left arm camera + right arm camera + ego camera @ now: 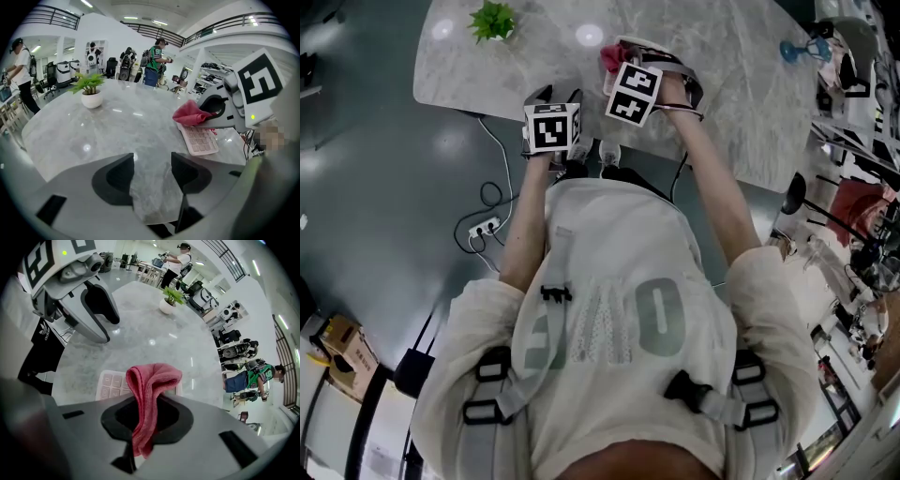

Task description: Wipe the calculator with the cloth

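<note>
A pale pink calculator (200, 139) lies flat on the marble table (93, 136), near its front edge. My right gripper (145, 416) is shut on a folded red cloth (147, 385), which bulges out past the jaws just above the calculator's (111, 384) keys. From the left gripper view the cloth (190, 113) hangs over the calculator's far end. My left gripper (152, 173) stands open over bare marble to the calculator's left, with nothing between its jaws. The head view shows both grippers side by side at the table's edge, the cloth (610, 58) ahead of the right one.
A small potted plant (90, 91) stands farther back on the table, left of the calculator. The table's near edge runs just under the left gripper, with dark floor and a power strip (485, 226) below. People and workstations fill the room beyond.
</note>
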